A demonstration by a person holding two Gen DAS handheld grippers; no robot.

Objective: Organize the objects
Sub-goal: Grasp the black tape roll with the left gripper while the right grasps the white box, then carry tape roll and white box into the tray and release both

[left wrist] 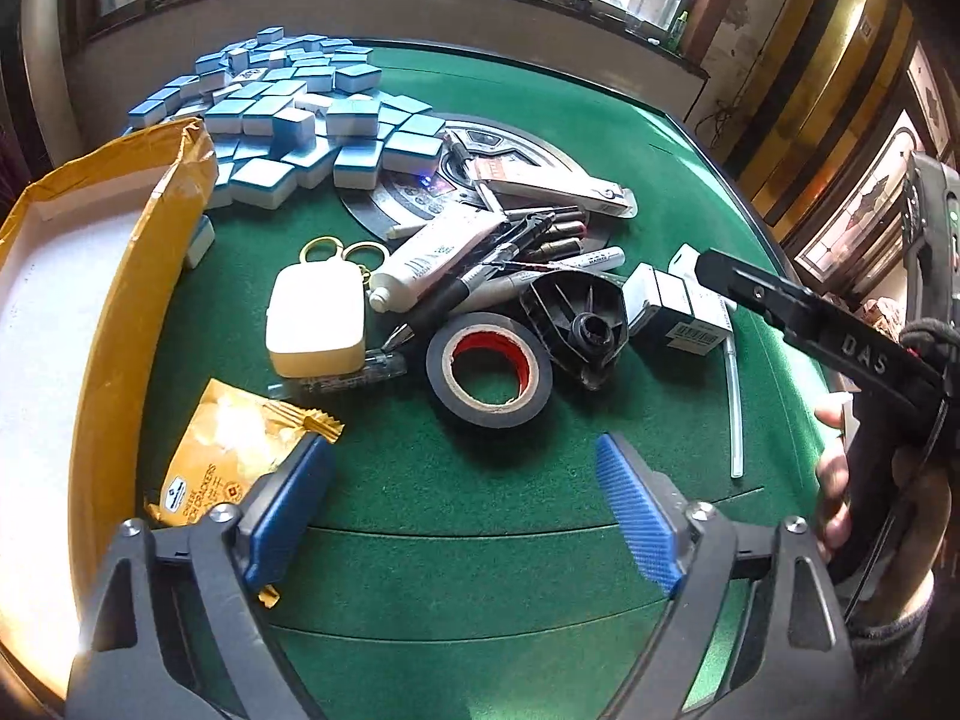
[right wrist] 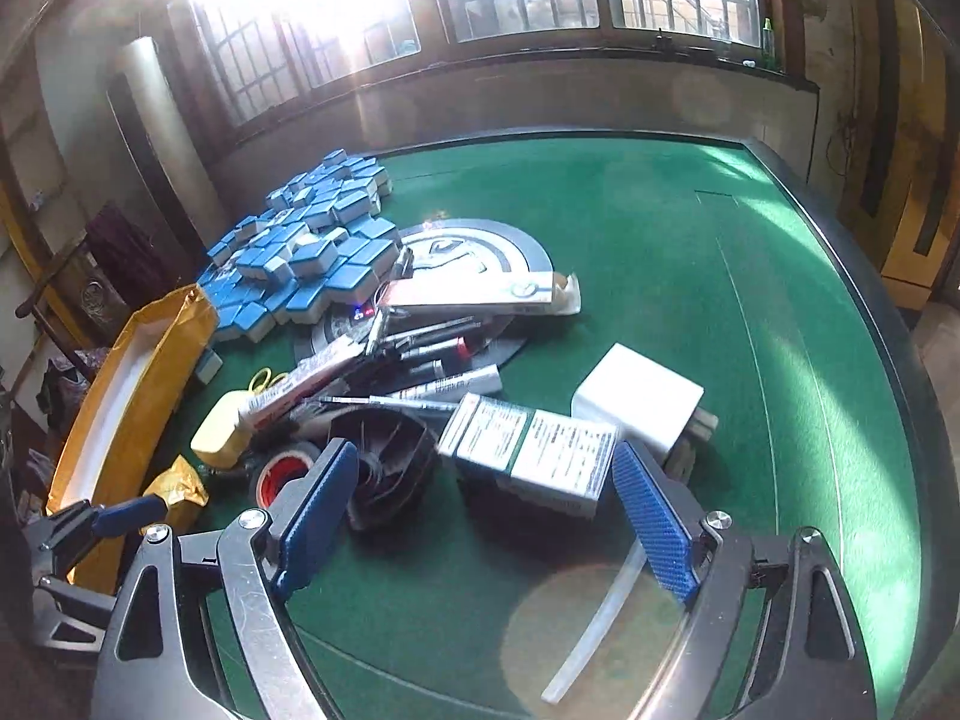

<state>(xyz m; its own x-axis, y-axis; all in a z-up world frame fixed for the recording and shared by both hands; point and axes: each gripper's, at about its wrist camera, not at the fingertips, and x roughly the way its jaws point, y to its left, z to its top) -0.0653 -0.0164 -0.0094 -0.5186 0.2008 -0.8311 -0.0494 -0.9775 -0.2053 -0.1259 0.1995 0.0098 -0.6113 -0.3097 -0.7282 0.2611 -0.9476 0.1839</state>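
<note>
Green felt covers the table [left wrist: 600,138], and we see the clutter heaped at its middle: a black roll of tape with a red core [left wrist: 489,369], a cream rounded plastic case [left wrist: 317,315], marker pens [left wrist: 540,267] and a white printed carton [right wrist: 528,456]. Our left gripper [left wrist: 465,510] and right gripper [right wrist: 486,516] both hang with jaws spread wide, nothing between the pads. A yellow-lined cardboard box [left wrist: 150,252] stands at the left.

"DAS" on the right tool [left wrist: 864,348]; "CRACKERS" on the yellow snack packet [left wrist: 234,450].
</note>
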